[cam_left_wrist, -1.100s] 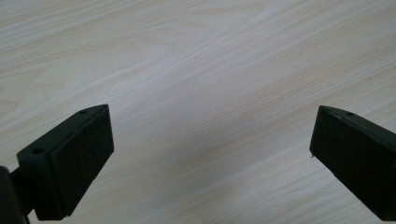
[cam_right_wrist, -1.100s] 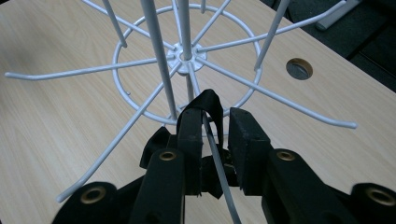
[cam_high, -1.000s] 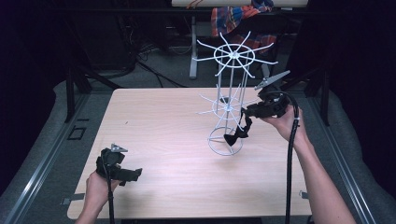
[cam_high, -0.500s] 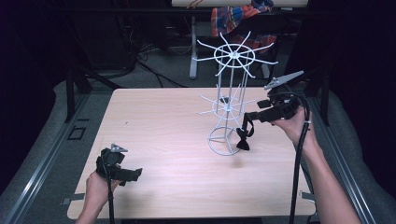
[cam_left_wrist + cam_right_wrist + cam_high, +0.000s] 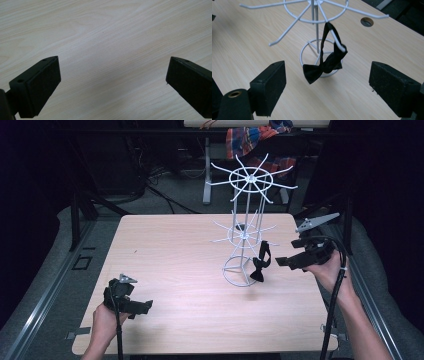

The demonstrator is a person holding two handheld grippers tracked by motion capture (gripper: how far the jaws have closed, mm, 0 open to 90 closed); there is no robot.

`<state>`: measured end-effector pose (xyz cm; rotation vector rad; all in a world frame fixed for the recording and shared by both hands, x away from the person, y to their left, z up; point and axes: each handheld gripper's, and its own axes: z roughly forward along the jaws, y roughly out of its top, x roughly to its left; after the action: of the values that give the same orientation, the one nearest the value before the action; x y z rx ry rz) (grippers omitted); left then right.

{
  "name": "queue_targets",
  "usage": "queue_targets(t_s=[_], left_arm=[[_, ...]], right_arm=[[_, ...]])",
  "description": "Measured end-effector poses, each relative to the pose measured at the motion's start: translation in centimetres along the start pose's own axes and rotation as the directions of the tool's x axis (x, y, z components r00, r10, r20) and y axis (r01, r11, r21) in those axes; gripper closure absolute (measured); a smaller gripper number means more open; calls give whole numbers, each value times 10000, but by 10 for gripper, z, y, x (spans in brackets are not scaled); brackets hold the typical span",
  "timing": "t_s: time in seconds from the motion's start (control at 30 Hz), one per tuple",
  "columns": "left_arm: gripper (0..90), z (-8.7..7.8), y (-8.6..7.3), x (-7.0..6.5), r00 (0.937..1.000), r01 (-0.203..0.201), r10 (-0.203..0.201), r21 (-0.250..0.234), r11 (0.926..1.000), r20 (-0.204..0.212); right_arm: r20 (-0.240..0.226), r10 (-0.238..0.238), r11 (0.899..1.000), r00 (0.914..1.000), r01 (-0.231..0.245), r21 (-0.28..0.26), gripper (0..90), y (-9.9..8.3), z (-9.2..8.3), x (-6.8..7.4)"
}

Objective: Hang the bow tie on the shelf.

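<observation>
1. White wire rack standing on pale wood worktop, toward far right part, w/ round base ring & spokes at two levels.
2. Black bow tie hanging by its strap from a low spoke tip on rack's right side, bow part down by base ring.
3. Seen close in right gripper view: bow tie dangling off spoke end, above worktop, in front of base ring.
4. Right gripper held in air just right of bow tie, not touching it. Fingers spread wide, nothing between.
5. Left gripper low at near left of worktop, well apart from rack. Fingers wide too, just bare wood between.
6. Round hole in worktop behind rack.
</observation>
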<state>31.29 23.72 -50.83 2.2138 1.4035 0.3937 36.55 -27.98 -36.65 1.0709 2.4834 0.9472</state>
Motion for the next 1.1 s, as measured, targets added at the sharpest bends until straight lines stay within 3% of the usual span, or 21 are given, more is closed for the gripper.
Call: queue_targets(t_s=[0.6, 0.83, 0.93, 0.97, 1.1], left_arm=[[0, 0, 0, -1, 10000, -26, 26, 36, 10000, -4], [0, 0, 0, -1, 10000, -27, 27, -12, 10000, -38], [0, 1, 0, -1, 10000, 20, -20, -14, 10000, -35], [0, 0, 0, -1, 10000, -8, 8, 46, 10000, 31], [0, 1, 0, -1, 10000, -3, 3, 33, 10000, 49]], right_arm=[[54, 262, 9958, 9996, -266, 878, 35, -52, 23, 11], [-30, 365, 9900, 9993, -357, 1367, 14, -74, 42, 15], [-146, 510, 9856, 9986, -479, 1622, 9, -84, 50, 17], [-47, 452, 9803, 9990, -434, 1929, 9, -86, 51, 18], [-223, 645, 9769, 9977, -586, 2054, 10, -98, 62, 18]])
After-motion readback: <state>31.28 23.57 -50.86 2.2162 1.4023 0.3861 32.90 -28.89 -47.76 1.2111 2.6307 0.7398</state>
